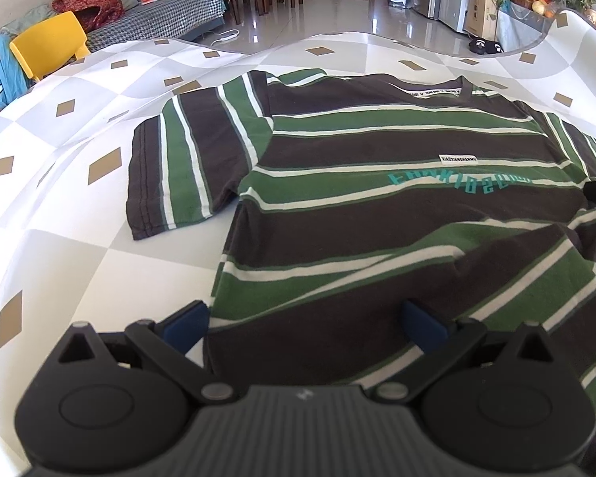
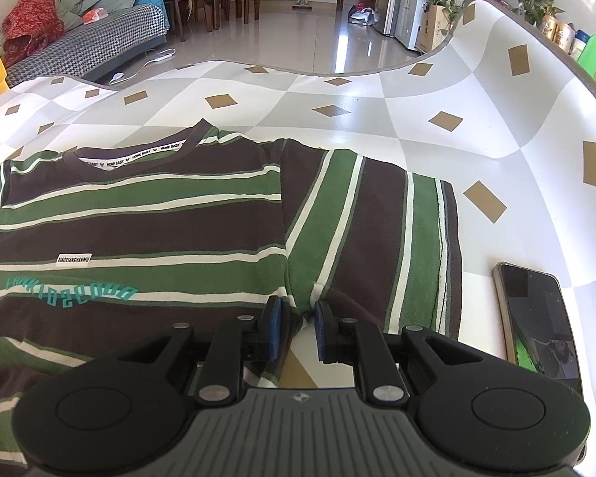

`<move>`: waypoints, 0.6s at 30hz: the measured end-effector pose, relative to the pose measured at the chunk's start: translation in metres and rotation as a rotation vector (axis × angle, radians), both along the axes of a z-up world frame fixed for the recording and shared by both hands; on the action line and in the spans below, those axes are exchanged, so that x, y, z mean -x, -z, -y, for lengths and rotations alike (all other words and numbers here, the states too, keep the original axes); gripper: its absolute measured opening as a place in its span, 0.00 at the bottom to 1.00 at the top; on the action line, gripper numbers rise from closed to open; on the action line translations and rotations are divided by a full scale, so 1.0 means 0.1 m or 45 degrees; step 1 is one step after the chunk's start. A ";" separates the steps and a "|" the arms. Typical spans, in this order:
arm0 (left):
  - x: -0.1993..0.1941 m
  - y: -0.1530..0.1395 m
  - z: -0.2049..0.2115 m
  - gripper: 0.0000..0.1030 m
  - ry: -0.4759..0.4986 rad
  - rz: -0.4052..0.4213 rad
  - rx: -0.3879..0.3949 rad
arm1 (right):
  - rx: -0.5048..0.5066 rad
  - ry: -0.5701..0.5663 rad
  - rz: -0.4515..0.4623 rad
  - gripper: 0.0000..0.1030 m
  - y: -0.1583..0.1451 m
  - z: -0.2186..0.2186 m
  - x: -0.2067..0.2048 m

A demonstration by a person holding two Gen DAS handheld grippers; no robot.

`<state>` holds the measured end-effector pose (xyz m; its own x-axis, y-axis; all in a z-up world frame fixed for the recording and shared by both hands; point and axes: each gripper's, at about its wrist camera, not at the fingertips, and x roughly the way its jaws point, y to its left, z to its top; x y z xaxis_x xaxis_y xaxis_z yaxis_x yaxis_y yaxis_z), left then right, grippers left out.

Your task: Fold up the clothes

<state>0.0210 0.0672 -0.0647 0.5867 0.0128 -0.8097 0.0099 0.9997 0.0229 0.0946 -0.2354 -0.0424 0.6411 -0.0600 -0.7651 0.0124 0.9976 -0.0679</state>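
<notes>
A checkered mat (image 1: 79, 127) with tan diamonds is filling both views, its far edge curling up at one to two o'clock in the right wrist view. On it a green, brown and white striped T-shirt (image 1: 377, 198) is lying front-up, collar pointing toward twelve o'clock, taking up the centre of the left wrist view and the nine-to-centre part of the right one.

The left wrist view alone is showing the shirt's other sleeve (image 1: 178, 167), spread flat at ten o'clock, and a rumpled fold of the lower body at four o'clock. The right wrist view alone is showing the opposite sleeve (image 2: 377, 238) lying flat at one o'clock from its gripper, and a phone (image 2: 536, 318) resting on the mat at three o'clock, just beside that sleeve's cuff but apart from it.

The left gripper (image 1: 304, 318) is hanging over the shirt's hem edge at six o'clock with its blue pads spread wide, nothing pinched. The right gripper (image 2: 296, 328) is sitting at six o'clock with its pads drawn close, pinching the fabric at the seam under the sleeve.
</notes>
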 end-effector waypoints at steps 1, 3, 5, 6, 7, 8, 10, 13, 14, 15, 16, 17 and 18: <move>-0.02 0.01 -0.02 1.00 -0.013 -0.003 0.013 | 0.000 0.002 0.002 0.13 0.00 0.00 -0.01; -0.03 0.01 -0.03 1.00 -0.017 0.004 0.007 | 0.002 0.005 0.008 0.13 0.01 0.00 -0.03; -0.05 0.01 -0.02 1.00 -0.022 0.008 0.006 | 0.000 0.012 0.014 0.13 0.01 0.00 -0.06; -0.05 0.02 -0.02 1.00 -0.026 0.010 0.006 | -0.002 0.016 0.017 0.13 0.01 0.00 -0.07; -0.06 0.02 -0.02 1.00 -0.029 0.012 0.006 | -0.002 0.018 0.021 0.13 0.02 -0.01 -0.08; -0.07 0.02 -0.02 1.00 -0.031 0.013 0.005 | 0.000 0.018 0.025 0.13 0.02 -0.01 -0.09; -0.10 0.02 -0.02 1.00 -0.038 0.018 0.003 | 0.006 0.016 0.033 0.14 0.03 -0.01 -0.11; -0.14 0.03 -0.01 1.00 -0.044 0.027 -0.007 | -0.003 0.021 0.041 0.16 0.03 -0.01 -0.13; -0.15 0.02 0.00 1.00 -0.046 0.030 -0.013 | -0.005 0.021 0.042 0.17 0.03 -0.01 -0.13; -0.17 0.02 0.00 1.00 -0.047 0.033 -0.018 | -0.007 0.020 0.043 0.17 0.03 -0.01 -0.13; -0.19 0.02 0.00 1.00 -0.047 0.037 -0.028 | -0.010 0.018 0.042 0.18 0.03 -0.01 -0.13; -0.20 0.02 0.00 1.00 -0.048 0.041 -0.040 | -0.018 0.016 0.038 0.20 0.02 -0.01 -0.12; -0.22 0.02 0.01 1.00 -0.049 0.045 -0.052 | -0.027 0.015 0.034 0.21 0.02 0.00 -0.12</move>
